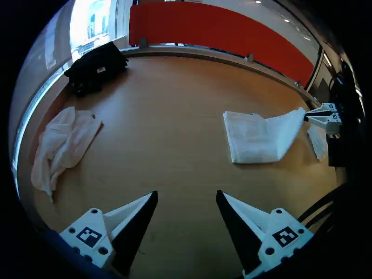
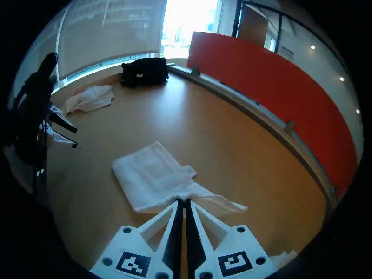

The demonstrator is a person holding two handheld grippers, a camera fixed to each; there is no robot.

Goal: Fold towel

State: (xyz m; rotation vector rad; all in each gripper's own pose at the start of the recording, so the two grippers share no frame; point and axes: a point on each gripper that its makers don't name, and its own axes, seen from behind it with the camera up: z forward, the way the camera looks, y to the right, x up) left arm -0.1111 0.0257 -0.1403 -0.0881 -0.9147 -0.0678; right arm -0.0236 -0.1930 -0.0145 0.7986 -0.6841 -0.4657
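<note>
Right gripper view: our right gripper (image 2: 182, 204) clamps the towel (image 2: 149, 174), stretching ahead-left, by its near corner; left gripper (image 1: 186, 195) splayed, well apart

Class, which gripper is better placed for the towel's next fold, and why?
Right. The right gripper pinches a corner of the towel, likely ready to carry it over; the left gripper hangs open over the table, apart from it.

White towel (image 2: 149, 179); red partition (image 2: 279, 88); black bag (image 2: 145, 71)
</note>
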